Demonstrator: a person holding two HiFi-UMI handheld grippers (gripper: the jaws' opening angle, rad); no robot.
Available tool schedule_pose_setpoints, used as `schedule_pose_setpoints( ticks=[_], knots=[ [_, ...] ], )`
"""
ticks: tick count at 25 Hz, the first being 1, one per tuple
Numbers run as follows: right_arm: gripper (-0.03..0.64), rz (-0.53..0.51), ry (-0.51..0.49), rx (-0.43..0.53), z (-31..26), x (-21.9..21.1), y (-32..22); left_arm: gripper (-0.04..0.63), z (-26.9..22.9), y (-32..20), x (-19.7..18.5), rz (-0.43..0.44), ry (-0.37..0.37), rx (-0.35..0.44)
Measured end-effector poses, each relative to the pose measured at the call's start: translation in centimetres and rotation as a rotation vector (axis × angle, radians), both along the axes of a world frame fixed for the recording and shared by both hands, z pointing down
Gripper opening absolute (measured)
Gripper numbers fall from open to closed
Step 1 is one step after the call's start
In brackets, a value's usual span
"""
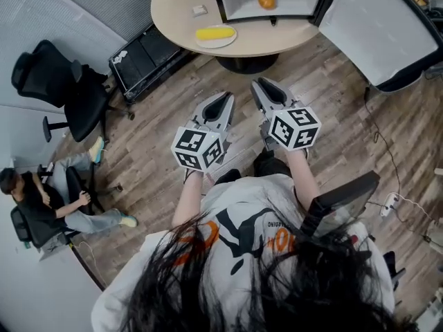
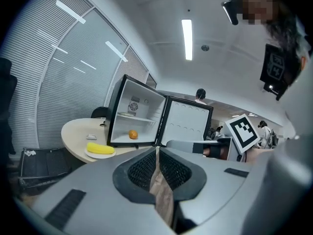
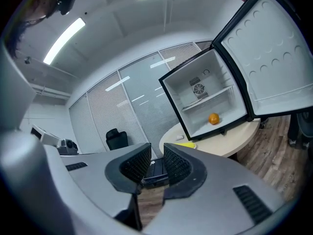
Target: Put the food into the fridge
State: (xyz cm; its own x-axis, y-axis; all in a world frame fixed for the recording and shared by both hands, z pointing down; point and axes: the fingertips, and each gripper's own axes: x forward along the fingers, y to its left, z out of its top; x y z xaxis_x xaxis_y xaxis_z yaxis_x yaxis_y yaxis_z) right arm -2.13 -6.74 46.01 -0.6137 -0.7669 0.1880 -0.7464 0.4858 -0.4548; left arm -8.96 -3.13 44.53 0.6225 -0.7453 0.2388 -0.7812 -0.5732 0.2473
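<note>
An orange (image 1: 266, 0) lies inside the open mini fridge (image 1: 219, 2) on the round table (image 1: 173, 5); the fridge door (image 1: 374, 26) swings out to the right. A long yellow food item (image 1: 215, 32) rests on a white plate (image 1: 223, 43) in front of the fridge. My left gripper (image 1: 223, 102) and right gripper (image 1: 261, 85) hang side by side over the wood floor, short of the table, both shut and holding nothing. The left gripper view shows the orange (image 2: 132, 134) and the yellow food (image 2: 100, 149). The right gripper view shows the orange (image 3: 213, 118) in the fridge (image 3: 195, 112).
A small white item (image 1: 199, 10) lies on the table. A black case (image 1: 145, 57) stands on the floor beside the table. A black office chair (image 1: 62, 88) and a seated person (image 1: 41, 206) are at the left. Cables and a power strip (image 1: 391, 203) lie at the right.
</note>
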Motion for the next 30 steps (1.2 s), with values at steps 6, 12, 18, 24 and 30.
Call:
schedule_pose_setpoints(
  ticks=[6, 12, 18, 24, 30],
  knots=[
    [0.089, 0.012, 0.002, -0.004, 0.1, -1.8, 3.6, 0.014, 0.0, 3.6, -1.9, 0.007, 0.024, 0.013],
    [0.088, 0.011, 0.006, -0.008, 0.6, -2.4, 7.3, 0.014, 0.4, 7.0, -1.9, 0.022, 0.032, 0.022],
    [0.087, 0.016, 0.008, 0.009, -0.1, -2.8, 8.9, 0.014, -0.1, 8.4, -2.3, 0.027, 0.035, 0.042],
    [0.088, 0.034, 0.006, 0.027, -0.6, -2.2, 10.0, 0.014, -0.7, 9.5, -2.1, 0.039, 0.03, 0.065],
    [0.088, 0.038, 0.012, 0.036, -0.9, -2.3, 10.4, 0.014, -1.4, 9.7, -2.3, 0.043, 0.03, 0.087]
  ],
)
